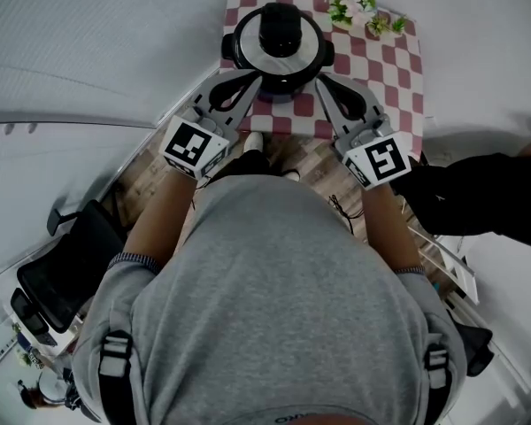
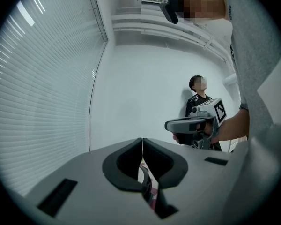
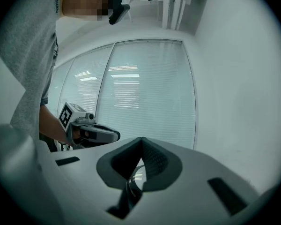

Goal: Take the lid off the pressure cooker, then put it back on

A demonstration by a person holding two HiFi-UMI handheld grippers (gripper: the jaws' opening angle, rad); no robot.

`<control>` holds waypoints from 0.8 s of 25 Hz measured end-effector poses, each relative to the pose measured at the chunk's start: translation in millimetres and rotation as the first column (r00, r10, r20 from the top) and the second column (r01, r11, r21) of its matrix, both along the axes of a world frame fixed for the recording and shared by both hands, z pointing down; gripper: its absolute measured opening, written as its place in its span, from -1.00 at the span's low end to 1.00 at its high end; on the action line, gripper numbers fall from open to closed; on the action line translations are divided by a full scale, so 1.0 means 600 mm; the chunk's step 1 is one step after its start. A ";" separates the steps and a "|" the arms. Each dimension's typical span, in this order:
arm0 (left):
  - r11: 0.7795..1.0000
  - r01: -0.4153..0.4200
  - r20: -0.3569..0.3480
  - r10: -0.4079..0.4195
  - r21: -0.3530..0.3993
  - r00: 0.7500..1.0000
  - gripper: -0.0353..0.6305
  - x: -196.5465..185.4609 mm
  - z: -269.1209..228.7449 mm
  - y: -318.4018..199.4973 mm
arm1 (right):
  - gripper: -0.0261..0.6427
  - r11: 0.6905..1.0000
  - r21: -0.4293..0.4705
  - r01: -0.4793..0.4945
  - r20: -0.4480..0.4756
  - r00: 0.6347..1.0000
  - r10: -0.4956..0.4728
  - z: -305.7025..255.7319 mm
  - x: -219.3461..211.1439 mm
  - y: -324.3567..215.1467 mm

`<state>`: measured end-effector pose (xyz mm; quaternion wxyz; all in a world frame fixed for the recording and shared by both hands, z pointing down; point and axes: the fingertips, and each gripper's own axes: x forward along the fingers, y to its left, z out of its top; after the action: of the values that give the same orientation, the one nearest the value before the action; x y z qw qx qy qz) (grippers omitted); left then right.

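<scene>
Left gripper [image 1: 250,78] and right gripper [image 1: 322,81] both pressed shut (nothing pinched), flanking round black-and-silver pressure cooker [image 1: 281,86], black-knobbed lid [image 1: 255,53] on, atop red-and-white checked tablecloth [image 1: 382,62].

left gripper [image 1: 255,80]: fingers [image 2: 129,159] together, pointing level | right gripper [image 1: 322,81]: fingers [image 3: 153,162] together, pointing level

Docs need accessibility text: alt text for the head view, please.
From above, a person in grey points the shut left claw and shut right claw at the near side of a pressure cooker, lid on, on a checked table; flowers behind.
</scene>
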<state>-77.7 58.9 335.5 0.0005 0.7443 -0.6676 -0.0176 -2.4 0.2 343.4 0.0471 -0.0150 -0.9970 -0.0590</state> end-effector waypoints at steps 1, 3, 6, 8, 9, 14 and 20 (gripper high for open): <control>1.000 0.000 -0.001 0.000 -0.002 1.000 -0.84 -0.002 0.001 0.000 | -0.90 1.000 -0.008 0.000 -0.001 1.000 0.000 0.001 -0.001 -0.001; 1.000 0.000 -0.008 0.000 -0.004 1.000 -0.84 -0.006 0.003 0.001 | -0.90 1.000 -0.015 0.000 -0.005 1.000 0.000 0.004 -0.002 0.000; 1.000 0.004 -0.010 -0.004 -0.002 1.000 -0.84 -0.011 0.000 0.004 | -0.90 1.000 -0.012 -0.004 -0.011 1.000 0.004 0.006 -0.004 0.001; 1.000 0.006 -0.004 -0.006 0.001 1.000 -0.84 -0.013 -0.002 0.005 | -0.90 1.000 -0.011 -0.006 -0.013 1.000 0.006 0.007 -0.006 0.001; 1.000 0.006 -0.001 -0.006 0.001 1.000 -0.84 -0.013 -0.001 0.006 | -0.90 1.000 -0.010 -0.005 -0.015 1.000 0.005 0.007 -0.007 0.001; 1.000 0.001 -0.001 -0.001 -0.012 1.000 -0.84 -0.014 0.007 0.009 | -0.90 1.000 -0.009 0.003 -0.026 1.000 -0.004 0.012 -0.010 0.006; 1.000 0.002 -0.028 -0.002 -0.002 1.000 -0.84 -0.020 0.001 0.010 | -0.90 1.000 -0.005 0.017 -0.024 1.000 -0.017 0.008 -0.014 0.009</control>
<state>-89.5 64.9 336.0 0.0108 0.7434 -0.6682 -0.0274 -10.5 5.7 348.1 0.0584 -0.0242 -0.9964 -0.0570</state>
